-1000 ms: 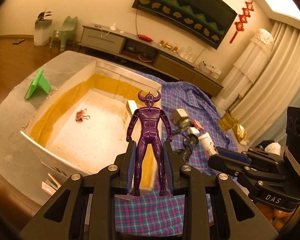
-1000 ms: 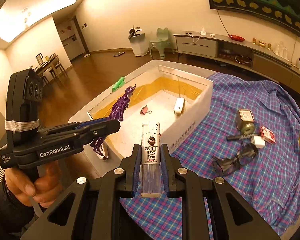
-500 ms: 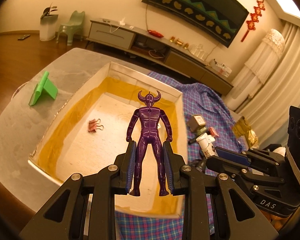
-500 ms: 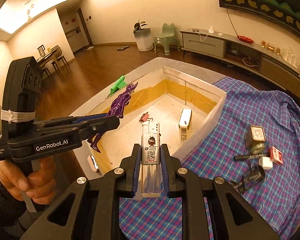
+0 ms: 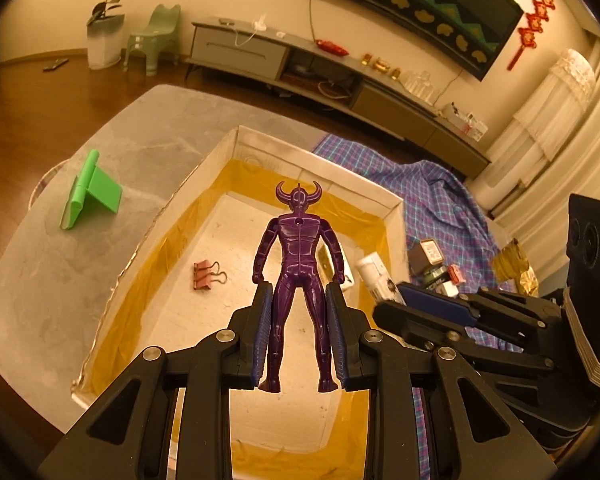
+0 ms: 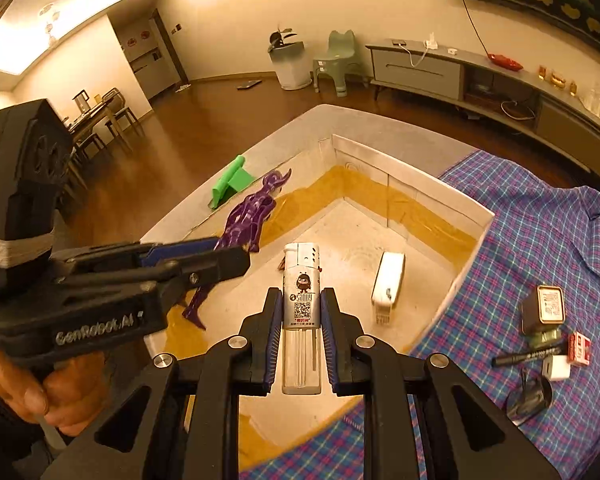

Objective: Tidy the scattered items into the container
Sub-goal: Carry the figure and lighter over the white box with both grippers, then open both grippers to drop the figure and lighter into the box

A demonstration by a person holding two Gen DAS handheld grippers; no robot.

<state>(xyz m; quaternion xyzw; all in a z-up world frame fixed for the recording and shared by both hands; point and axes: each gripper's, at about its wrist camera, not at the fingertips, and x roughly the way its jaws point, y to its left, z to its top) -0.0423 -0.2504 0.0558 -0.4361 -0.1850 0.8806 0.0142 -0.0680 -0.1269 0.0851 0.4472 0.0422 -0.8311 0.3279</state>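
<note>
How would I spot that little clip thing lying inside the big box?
Find the large white box with yellow-lined walls on the grey table, beside the checked cloth. On its pale floor, left of the purple figure, lies a small pink binder clip. Its wire handles set it apart from the white block nearby.

Brown wood floor (image 6: 204, 128), cream walls (image 6: 228, 12), grey TV cabinet (image 5: 260, 52), pale curtains (image 5: 556, 104)

Black hand-held gripper (image 6: 299, 334); blue pads (image 6: 275, 336)
</note>
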